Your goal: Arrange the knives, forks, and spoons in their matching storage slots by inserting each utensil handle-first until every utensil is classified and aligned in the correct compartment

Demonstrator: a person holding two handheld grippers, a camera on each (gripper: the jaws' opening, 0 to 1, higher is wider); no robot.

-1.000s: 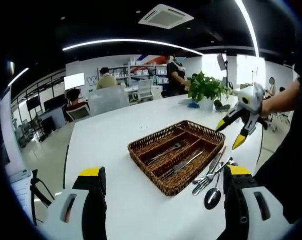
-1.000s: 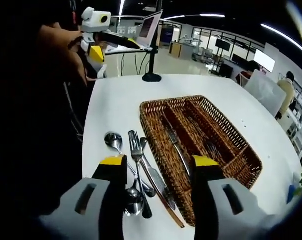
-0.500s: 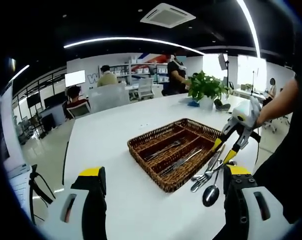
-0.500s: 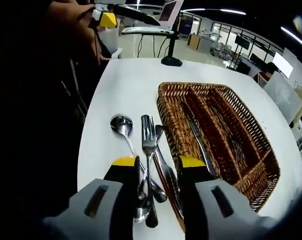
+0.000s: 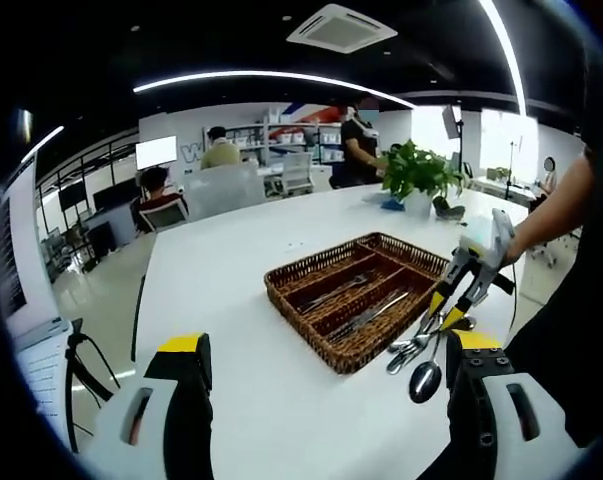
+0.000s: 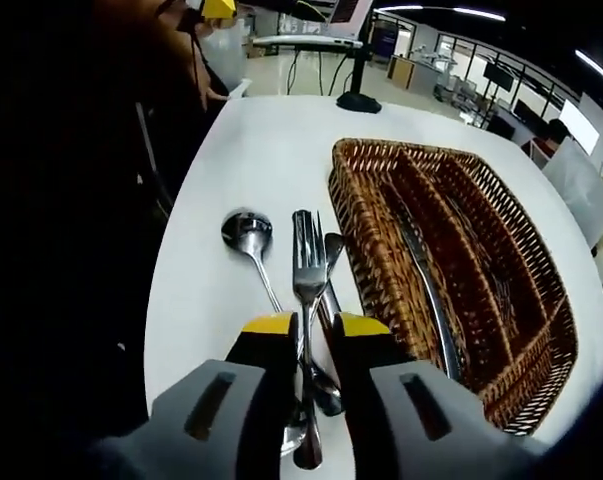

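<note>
Closing in on the loose cutlery, the right gripper (image 6: 309, 322) has its yellow-tipped jaws set narrow on either side of the shiny steel fork (image 6: 308, 290)'s handle; can't tell if the pads touch it yet. Fork lies on the white tabletop (image 6: 231, 160) just beside the brown woven wicker tray (image 6: 541, 300), tines pointing away from the camera.

Risks, as I judge them:
- Handles overlap. The round-bowled steel spoon (image 6: 247, 235) and a second steel piece (image 6: 333, 246) by the tray wall cross under the jaws w/ the fork, so the pinch could take two at once or drag a neighbour along.
- Thin, slick handle flat on the table: may pivot or slip on lift.
- Tray wall is close; a swing could knock the rim.

Left gripper (image 5: 326, 355) hangs well back over bare table, jaws wide, holding nothing. Tray compartments already hold some cutlery.
</note>
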